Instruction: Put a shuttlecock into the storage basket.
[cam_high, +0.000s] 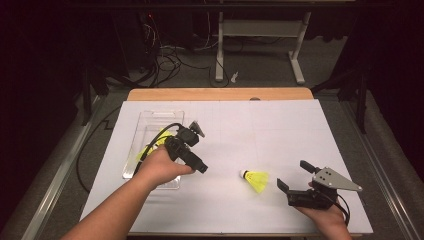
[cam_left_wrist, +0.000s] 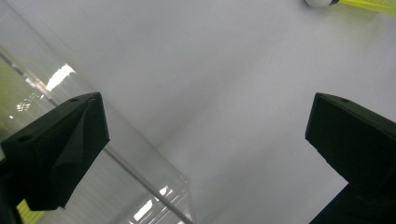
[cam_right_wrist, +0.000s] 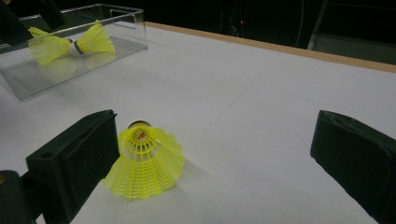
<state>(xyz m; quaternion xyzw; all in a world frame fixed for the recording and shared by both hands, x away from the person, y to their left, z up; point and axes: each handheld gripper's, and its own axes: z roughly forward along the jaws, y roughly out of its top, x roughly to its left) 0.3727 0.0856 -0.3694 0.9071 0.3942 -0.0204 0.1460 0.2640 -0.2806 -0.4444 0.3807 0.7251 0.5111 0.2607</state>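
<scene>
High view: your right hand-held gripper (cam_high: 295, 181) sits just right of the loose yellow shuttlecock (cam_high: 255, 180) on the white worktop (cam_high: 280, 130).

Right gripper view puts that shuttlecock lying on its side, skirt toward you and cork pointing away, close to the jaw at the left of that view, with both jaws spread wide and empty. Shift so the skirt sits midway between the jaws before you squeeze, and close gently, since the mesh will likely crush or skid. Your left hand-held gripper (cam_high: 191, 145), also released and holding nothing, hovers at the near right edge of the clear plastic box (cam_high: 150, 120), where two more shuttlecocks (cam_right_wrist: 70, 44) already lie at far left.
</scene>
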